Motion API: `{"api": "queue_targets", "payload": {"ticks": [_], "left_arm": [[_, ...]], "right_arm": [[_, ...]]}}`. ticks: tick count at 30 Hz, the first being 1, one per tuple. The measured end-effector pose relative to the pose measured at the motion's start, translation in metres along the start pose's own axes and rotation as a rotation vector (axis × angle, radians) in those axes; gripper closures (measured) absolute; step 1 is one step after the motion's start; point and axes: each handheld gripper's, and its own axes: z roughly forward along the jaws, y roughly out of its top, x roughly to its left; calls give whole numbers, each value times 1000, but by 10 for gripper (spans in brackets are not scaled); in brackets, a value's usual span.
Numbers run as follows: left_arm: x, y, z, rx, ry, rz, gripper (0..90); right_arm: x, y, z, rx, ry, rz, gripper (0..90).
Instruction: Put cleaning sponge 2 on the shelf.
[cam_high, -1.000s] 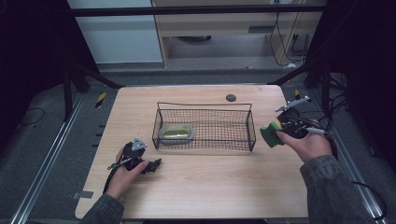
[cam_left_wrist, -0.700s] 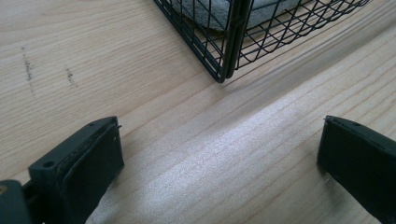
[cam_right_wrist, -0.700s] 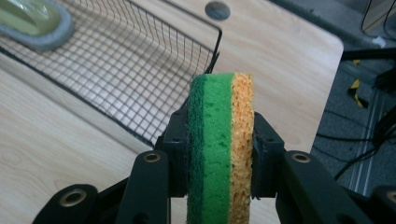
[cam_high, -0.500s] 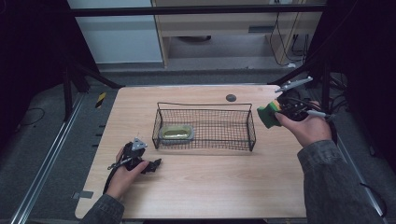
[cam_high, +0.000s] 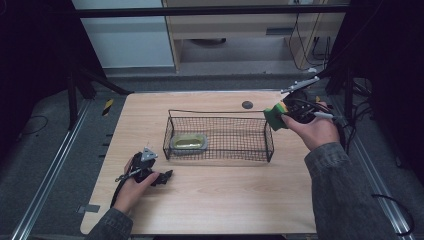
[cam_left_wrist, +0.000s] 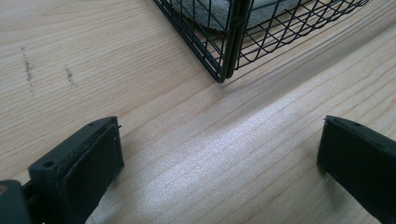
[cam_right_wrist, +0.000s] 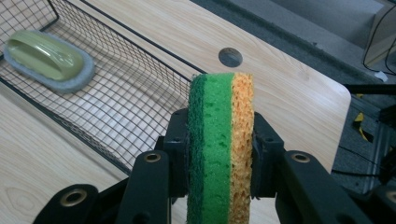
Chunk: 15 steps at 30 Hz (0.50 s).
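A green and yellow sponge (cam_right_wrist: 220, 140) stands on edge between the pads of my right gripper (cam_right_wrist: 219, 156), which is shut on it. In the high view this sponge (cam_high: 274, 117) hangs in the air just past the right end of the black wire basket (cam_high: 268, 142), held by the right gripper (cam_high: 287, 114). A green-handled scrubber with a grey pad (cam_high: 188, 142) lies in the basket's left end; it is also in the right gripper view (cam_right_wrist: 47, 59). My left gripper (cam_high: 165, 176) rests on the table in front of the basket's left corner (cam_left_wrist: 223, 70), jaws wide open around bare wood.
The wooden table (cam_high: 215, 200) has a round dark hole (cam_high: 247, 105) behind the basket. Metal rails run along both sides of the table. Dark frame posts and cables stand at the far right, and a cabinet stands behind the table.
My right gripper has lifted the sponge and carried it up and toward the far right corner of the basket. The left hand has stayed where it was.
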Motion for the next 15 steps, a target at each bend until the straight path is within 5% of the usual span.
{"api": "queue_targets", "payload": {"ticks": [15], "left_arm": [[0,0,0,1,0,1,0]], "right_arm": [[11,9,39,40,25,-22,660]]}}
